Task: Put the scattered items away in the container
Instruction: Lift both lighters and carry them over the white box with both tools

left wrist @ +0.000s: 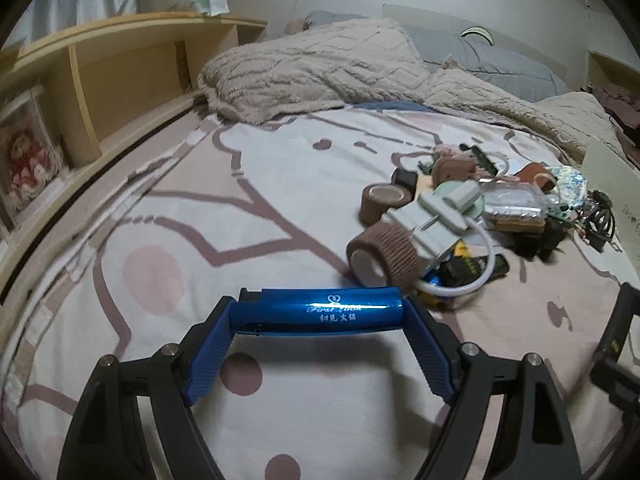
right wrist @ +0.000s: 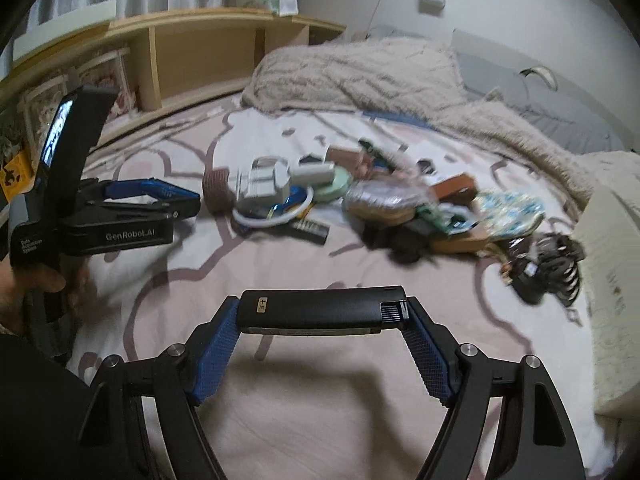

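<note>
Left gripper [left wrist: 320, 316]: its 2 blue-padded fingers [left wrist: 208, 360] stand wide apart and clamp a blue metallic lighter [left wrist: 316, 312] endwise, 1 pad on each end. The lighter lies crosswise between the tips, raised clear of the bedsheet [left wrist: 200, 208], with white lettering on its near face.

Right gripper [right wrist: 322, 314]: its fingers [right wrist: 216, 352] are likewise spread wide and grip a black lighter [right wrist: 320, 312] by its 2 ends, held crosswise above the sheet. A small gold label sits near its left end; a ribbed section sits at its right end.

In the right wrist view the left gripper appears at the left edge, carried by a hand [right wrist: 24, 288] on its handle.

Scattered items: a heap lies on the bedsheet, far and right of both grippers. It includes 2 brown bandage rolls [left wrist: 384, 256], a white plug adapter [left wrist: 424, 224] with a looped white cable [left wrist: 460, 284], a pale green round disc [left wrist: 460, 200], a clear plastic packet [left wrist: 512, 204] and a tangle of black hair ties [right wrist: 548, 264] at the heap's right end. The remainder is too blurred to identify.

Container: a pale box [right wrist: 616, 272] stands at the right edge, just beside the hair ties. Its interior is not visible.

Surroundings: a beige fleece blanket [left wrist: 320, 68] is bunched at the far end of the bed; a wooden shelf unit [left wrist: 120, 64] runs along the left.
</note>
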### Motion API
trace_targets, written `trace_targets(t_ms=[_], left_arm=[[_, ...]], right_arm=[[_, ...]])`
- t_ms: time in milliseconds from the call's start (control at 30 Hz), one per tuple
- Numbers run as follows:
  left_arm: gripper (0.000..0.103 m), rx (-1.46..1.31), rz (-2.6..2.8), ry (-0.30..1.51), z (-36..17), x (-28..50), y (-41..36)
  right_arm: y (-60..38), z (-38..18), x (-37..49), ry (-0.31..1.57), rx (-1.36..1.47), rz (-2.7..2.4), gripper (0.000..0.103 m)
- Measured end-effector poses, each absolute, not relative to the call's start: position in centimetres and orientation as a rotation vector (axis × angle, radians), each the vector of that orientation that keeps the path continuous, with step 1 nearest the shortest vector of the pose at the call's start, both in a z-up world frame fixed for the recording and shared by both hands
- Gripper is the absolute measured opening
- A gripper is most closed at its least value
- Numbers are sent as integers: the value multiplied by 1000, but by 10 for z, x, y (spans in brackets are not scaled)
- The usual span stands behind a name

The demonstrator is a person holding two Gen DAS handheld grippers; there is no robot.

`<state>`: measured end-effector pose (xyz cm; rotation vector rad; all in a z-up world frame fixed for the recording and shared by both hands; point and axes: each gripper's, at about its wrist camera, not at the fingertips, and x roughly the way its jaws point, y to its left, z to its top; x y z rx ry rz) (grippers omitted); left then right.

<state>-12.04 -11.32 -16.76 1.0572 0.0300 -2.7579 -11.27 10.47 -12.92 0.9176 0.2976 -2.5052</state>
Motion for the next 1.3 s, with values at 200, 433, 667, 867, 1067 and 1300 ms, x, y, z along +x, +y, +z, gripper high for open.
trace_targets(t_ms=[200, 433, 667, 867, 1067, 1300], left_arm=[[83, 1028, -2814, 26, -140, -119, -105], [83, 958, -2907, -20, -102, -119, -86], [83, 895, -3012, -57, -65, -121, -56], [83, 866, -3092, -99, -43, -110, -20], [83, 862, -3185, -101, -23, -98, 18], [83, 836, -3266, -139, -5, -90, 64]], right_arm=[[124, -105, -102, 288, 836, -2561, 80], [153, -79, -83, 261, 715, -2645, 80], [175, -61, -63, 290, 623, -2720, 80], [196, -48, -45, 296, 557, -2774, 80], [219, -37, -29, 297, 508, -2824, 80], [251, -25, -9, 267, 456, -2896, 80]])
